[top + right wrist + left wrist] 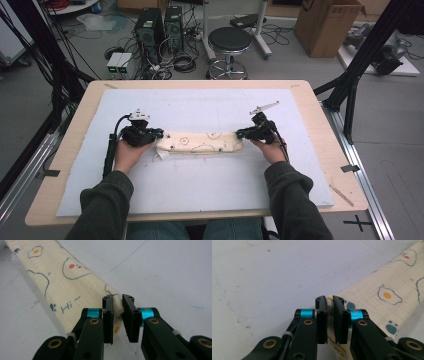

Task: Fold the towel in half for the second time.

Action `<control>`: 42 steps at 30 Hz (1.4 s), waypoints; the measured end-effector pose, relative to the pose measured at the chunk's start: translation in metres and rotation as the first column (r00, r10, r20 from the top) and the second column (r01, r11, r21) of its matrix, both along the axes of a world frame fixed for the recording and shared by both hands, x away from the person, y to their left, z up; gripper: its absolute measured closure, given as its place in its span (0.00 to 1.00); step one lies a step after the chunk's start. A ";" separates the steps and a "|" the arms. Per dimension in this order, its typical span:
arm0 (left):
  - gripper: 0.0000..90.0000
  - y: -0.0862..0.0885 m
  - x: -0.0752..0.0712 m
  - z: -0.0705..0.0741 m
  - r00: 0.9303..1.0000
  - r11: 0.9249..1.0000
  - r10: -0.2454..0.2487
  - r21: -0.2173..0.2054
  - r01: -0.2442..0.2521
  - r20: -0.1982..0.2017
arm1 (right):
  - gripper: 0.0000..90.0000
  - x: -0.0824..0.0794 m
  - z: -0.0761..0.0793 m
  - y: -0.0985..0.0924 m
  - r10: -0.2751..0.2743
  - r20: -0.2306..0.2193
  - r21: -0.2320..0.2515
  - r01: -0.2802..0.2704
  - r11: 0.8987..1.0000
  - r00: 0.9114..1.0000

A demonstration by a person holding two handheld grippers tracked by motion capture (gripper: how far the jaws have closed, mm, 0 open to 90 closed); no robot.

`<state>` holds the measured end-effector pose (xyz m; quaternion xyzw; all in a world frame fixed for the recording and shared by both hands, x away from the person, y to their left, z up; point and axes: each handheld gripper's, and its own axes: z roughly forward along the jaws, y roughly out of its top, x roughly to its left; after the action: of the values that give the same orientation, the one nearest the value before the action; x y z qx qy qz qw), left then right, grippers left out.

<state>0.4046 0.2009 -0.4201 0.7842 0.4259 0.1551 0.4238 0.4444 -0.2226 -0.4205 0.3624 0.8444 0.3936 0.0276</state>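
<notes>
Stretching across the middle of the desk (310,105), the folded egg-print cloth (202,142) is pinched at its left end by the left tool (159,134) and at its right by the right tool (240,134).

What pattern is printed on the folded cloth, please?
Fried eggs and outlined faces on cream folded cloth; clearest in the right gripper view.
</notes>
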 end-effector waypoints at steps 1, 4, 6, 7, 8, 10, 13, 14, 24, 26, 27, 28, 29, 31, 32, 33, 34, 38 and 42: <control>0.92 0.000 0.002 0.000 1.000 1.000 0.001 0.000 -0.001 -0.013 | 0.88 0.002 -0.001 -0.001 -0.008 0.002 -0.003 0.008 1.000 1.000; 0.92 -0.005 0.008 0.001 1.000 1.000 0.010 0.016 -0.010 -0.005 | 0.88 0.007 -0.001 -0.001 -0.022 0.011 0.005 0.022 1.000 1.000; 0.92 -0.006 0.011 0.001 1.000 1.000 0.023 0.007 -0.023 -0.008 | 0.88 0.009 -0.001 -0.002 -0.036 0.012 -0.002 0.036 0.999 0.999; 0.91 -0.007 0.013 0.000 1.000 1.000 0.026 0.014 -0.026 -0.012 | 0.88 0.011 -0.002 -0.002 -0.042 0.011 -0.001 0.042 0.999 0.999; 0.91 -0.008 0.014 -0.001 0.999 0.999 0.027 0.023 -0.027 -0.020 | 0.88 0.012 -0.002 -0.002 -0.048 0.010 0.001 0.048 0.999 0.999; 0.90 -0.010 0.016 -0.004 0.999 0.999 0.041 0.027 -0.040 -0.020 | 0.87 0.014 -0.004 -0.002 -0.053 0.019 0.001 0.053 0.999 0.998; 0.79 -0.009 0.018 -0.006 0.998 0.998 0.052 0.025 -0.051 -0.031 | 0.83 0.016 -0.008 -0.003 -0.061 0.007 -0.007 0.061 0.998 0.998; 0.76 -0.008 0.018 -0.006 0.998 0.998 0.055 0.020 -0.054 -0.034 | 0.82 0.016 -0.008 -0.004 -0.064 0.012 -0.005 0.064 0.998 0.998; 0.66 -0.007 0.012 0.003 1.000 0.999 0.010 -0.035 -0.011 -0.021 | 0.64 0.012 0.000 -0.010 -0.076 0.022 0.077 0.074 0.994 0.997; 0.65 -0.008 0.010 0.005 1.000 0.999 0.010 -0.044 -0.010 -0.016 | 0.61 0.010 0.003 -0.009 -0.077 0.026 0.085 0.074 0.994 0.997; 0.64 -0.007 0.009 0.007 1.000 0.999 0.003 -0.045 -0.003 -0.010 | 0.61 0.009 0.004 -0.009 -0.080 0.034 0.087 0.076 0.993 0.996; 0.64 -0.007 0.007 0.008 1.000 0.999 -0.007 -0.047 0.007 -0.007 | 0.60 0.008 0.005 -0.009 -0.076 0.036 0.092 0.073 0.993 0.996; 0.64 -0.007 0.006 0.010 1.000 0.999 -0.008 -0.050 0.008 -0.001 | 0.59 0.007 0.007 -0.010 -0.078 0.043 0.092 0.074 0.993 0.996; 0.63 -0.007 0.004 0.013 1.000 0.998 -0.011 -0.060 0.012 0.009 | 0.58 0.005 0.009 -0.010 -0.082 0.046 0.094 0.077 0.993 0.996; 0.63 -0.006 0.003 0.014 1.000 0.998 -0.016 -0.060 0.017 0.014 | 0.57 0.004 0.010 -0.010 -0.082 0.051 0.093 0.077 0.993 0.995; 0.62 -0.006 0.002 0.015 1.000 0.998 -0.016 -0.061 0.017 0.015 | 0.55 0.004 0.011 -0.010 -0.084 0.055 0.094 0.079 0.992 0.995; 0.62 -0.005 0.001 0.016 1.000 0.998 -0.016 -0.063 0.017 0.017 | 0.54 0.003 0.012 -0.010 -0.088 0.055 0.098 0.083 0.992 0.995; 0.60 -0.001 -0.003 0.017 1.000 0.996 -0.015 -0.086 0.017 0.021 | 0.48 0.000 0.014 -0.008 -0.094 0.069 0.097 0.087 0.991 0.993; 0.60 0.001 -0.006 0.015 1.000 0.995 -0.016 -0.094 0.018 0.021 | 0.44 -0.002 0.017 -0.007 -0.095 0.075 0.117 0.086 0.989 0.993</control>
<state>0.3987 0.2018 -0.4048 0.7653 0.4217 0.1389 0.4660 0.4421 -0.2301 -0.4036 0.3851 0.8014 0.4538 0.0588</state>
